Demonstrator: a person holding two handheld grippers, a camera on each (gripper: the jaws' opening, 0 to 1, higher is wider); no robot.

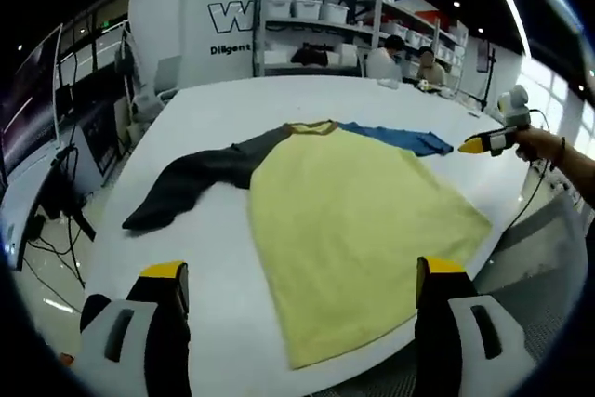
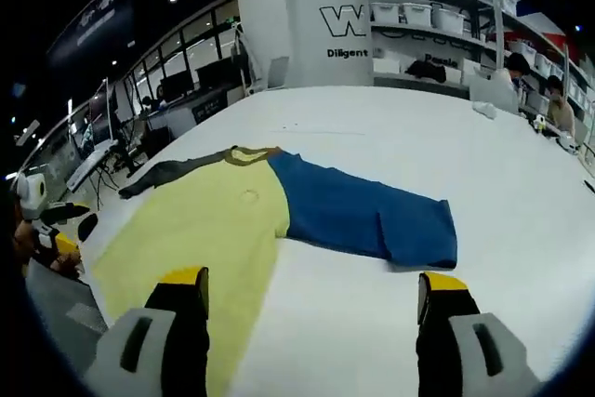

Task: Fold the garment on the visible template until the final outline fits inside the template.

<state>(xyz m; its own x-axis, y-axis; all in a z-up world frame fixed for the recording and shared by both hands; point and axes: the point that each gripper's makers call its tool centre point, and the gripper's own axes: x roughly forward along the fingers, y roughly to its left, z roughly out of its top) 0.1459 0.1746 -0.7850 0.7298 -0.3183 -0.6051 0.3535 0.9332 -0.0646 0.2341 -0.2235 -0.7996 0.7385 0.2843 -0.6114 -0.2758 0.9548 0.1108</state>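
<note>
Garment (image 1: 353, 211) folding has not visibly begun: the shirt lies flat and spread on the white desk (image 1: 223, 109), yellow body in the middle, a dark sleeve (image 1: 191, 183) to one side and a blue sleeve (image 2: 363, 211) to the other. In the left gripper view, the left gripper (image 1: 302, 276) has its jaws spread wide with nothing between them, hovering above the near hem of the yellow body. In the right gripper view, the right gripper (image 2: 311, 290) is likewise wide open and empty, poised over bare desk just short of the blue sleeve and the yellow edge. The right gripper also shows at the far right of the left gripper view, held by a hand (image 1: 548, 146) beside the blue sleeve's end.

No template outline is plain in either view; it may lie under the cloth, though I cannot tell.

The likely trouble from here is a poor pinch. If the jaws close on one layer only, or catch a sleeve off-centre, the fold will drag the body askew and the outline will spill past the template. Lifting too fast could pull the hem off the near desk edge, where the cloth already sits close.

Both hands appear held low and level, approaching from adjacent sides of the shirt. Shelving (image 1: 316, 25) and seated people stand well beyond the desk.
</note>
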